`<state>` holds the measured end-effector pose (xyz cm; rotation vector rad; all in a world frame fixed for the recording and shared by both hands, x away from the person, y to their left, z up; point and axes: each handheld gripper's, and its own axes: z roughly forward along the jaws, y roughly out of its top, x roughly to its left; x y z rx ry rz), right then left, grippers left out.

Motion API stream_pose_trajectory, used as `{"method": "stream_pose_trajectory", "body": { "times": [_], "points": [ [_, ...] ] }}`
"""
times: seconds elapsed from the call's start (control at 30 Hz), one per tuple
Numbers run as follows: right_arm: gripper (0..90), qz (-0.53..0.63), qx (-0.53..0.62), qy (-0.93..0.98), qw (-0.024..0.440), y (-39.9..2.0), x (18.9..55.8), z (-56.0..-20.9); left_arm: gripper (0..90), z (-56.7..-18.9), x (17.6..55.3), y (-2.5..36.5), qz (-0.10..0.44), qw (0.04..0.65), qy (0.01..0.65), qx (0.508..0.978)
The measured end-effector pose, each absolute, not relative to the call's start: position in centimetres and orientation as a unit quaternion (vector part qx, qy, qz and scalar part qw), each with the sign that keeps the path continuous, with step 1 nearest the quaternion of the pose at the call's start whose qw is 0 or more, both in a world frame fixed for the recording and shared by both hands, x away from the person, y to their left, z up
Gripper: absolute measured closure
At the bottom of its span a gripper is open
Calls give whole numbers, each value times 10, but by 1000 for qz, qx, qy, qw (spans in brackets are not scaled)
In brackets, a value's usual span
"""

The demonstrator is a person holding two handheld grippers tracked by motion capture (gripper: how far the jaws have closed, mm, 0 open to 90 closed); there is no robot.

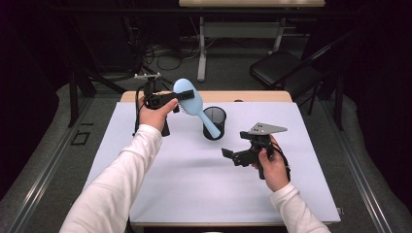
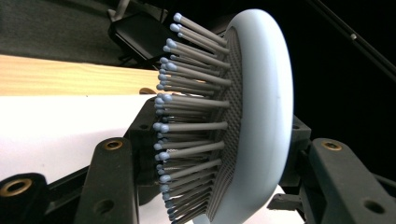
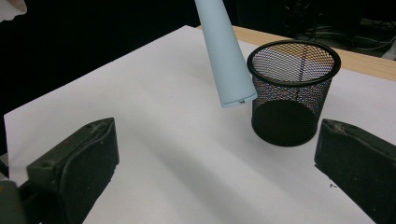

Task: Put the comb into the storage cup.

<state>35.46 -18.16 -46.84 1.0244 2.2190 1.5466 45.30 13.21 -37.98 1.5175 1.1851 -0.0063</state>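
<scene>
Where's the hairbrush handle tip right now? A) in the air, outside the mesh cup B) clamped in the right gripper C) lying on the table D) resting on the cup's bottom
A: in the right gripper view the hairbrush handle tip hangs beside the mesh cup, clear of it and above the table.

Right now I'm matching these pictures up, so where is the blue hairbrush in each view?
High view: hairbrush upper centre, in the left gripper, handle pointing down at the mesh cup.
Left gripper view: brush head centre, bristles pointing left.
Right gripper view: handle top centre, left of the cup.
Shared landmark: white table cover.
</scene>
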Motion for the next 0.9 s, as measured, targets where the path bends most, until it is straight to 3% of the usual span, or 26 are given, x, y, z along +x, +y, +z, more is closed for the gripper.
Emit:
{"method": "stream_pose_trajectory", "body": {
  "times": [0.9],
  "points": [
    [0, 526, 353, 764, 124, -181, 356, -471, 480, -362, 464, 130, 58, 566, 502, 652]
  ]
}}
